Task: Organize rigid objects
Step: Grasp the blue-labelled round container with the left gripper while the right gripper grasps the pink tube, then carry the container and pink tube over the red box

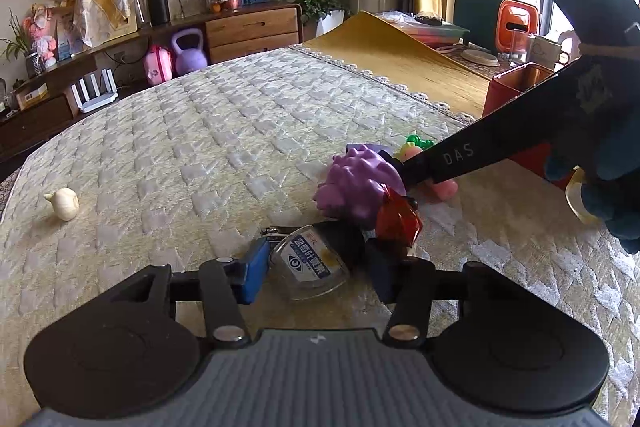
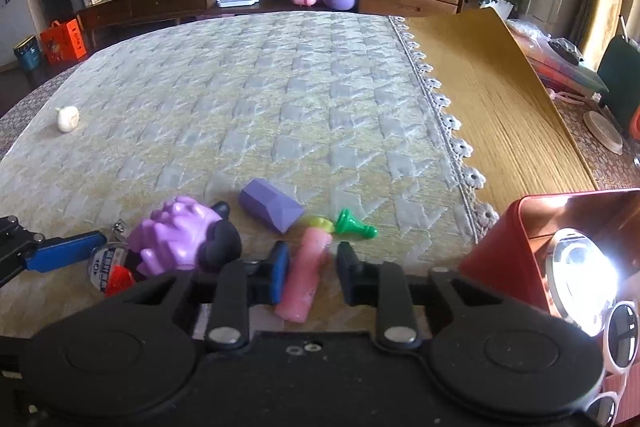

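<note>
Clutter sits bunched at the near edge of the quilted table [image 2: 280, 99]: a purple knobbly toy [image 2: 176, 233], a clear jar with a blue label [image 1: 310, 263], a red faceted piece [image 1: 398, 221], a lilac block [image 2: 270, 205], a pink tube [image 2: 306, 273] and a green pawn-shaped piece [image 2: 352, 223]. A small white garlic-like object [image 2: 67, 119] lies well apart, far to the left.

The right gripper [image 2: 314, 275] has its jaws open around the pink tube, the tube lying between the blue pads but not yet squeezed, as far as I can judge. The left gripper [image 1: 316, 273] is also open, its jaws straddling the jar, with the red piece touching its right finger.

A red bin [image 2: 520, 247] stands just to the right (likely where things are meant to go, with something round and shiny already inside).

The risk, I think, is crowding. Both tools work in the same tight cluster, so closing on the jar may nudge the purple toy or red piece, and the tube lies tilted between the pads, so it could swivel or squirt out when pinched. The smooth jar may slip too.
</note>
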`<state>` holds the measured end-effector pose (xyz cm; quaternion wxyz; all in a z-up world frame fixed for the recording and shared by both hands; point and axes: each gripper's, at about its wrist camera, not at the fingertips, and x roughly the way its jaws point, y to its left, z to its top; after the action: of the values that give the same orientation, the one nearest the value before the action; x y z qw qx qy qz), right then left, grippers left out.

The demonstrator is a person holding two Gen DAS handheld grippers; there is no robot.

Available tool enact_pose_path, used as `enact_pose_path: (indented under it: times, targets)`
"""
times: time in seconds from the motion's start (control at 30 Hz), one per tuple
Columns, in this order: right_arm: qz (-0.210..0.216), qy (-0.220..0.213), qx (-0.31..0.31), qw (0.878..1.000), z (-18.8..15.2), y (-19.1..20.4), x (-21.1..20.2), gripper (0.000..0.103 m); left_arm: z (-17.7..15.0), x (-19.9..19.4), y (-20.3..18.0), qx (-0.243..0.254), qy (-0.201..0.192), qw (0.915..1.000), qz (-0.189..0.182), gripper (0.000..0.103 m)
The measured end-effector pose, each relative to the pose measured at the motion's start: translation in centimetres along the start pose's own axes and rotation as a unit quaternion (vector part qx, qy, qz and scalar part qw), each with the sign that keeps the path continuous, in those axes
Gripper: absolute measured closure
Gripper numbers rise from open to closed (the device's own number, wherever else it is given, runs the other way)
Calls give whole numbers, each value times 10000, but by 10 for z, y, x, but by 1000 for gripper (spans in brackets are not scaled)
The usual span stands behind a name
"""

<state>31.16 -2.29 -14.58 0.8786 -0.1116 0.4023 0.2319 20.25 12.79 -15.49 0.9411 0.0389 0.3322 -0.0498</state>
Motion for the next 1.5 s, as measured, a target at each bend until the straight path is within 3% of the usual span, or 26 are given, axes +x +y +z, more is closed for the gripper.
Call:
enact_pose_path:
  times: [0.3, 0.73, 1.1, 1.5]
  targets:
    - [153, -114, -17, 9998, -14, -3, -19, 88, -5, -11, -2, -258, 109, 9996, 74, 52]
    - [482, -405, 4, 9980, -43, -15, -86, 88, -16, -57, -4, -806, 190, 9961, 301, 52]
    - [673, -772, 29, 9947, -57, -27, -146, 88, 19, -100, -43, -792, -156, 9967, 126, 52]
    - [548, -1125, 174, 9920, -69, -66, -191, 88, 51, -119, -96, -502, -395, 9979, -113, 52]
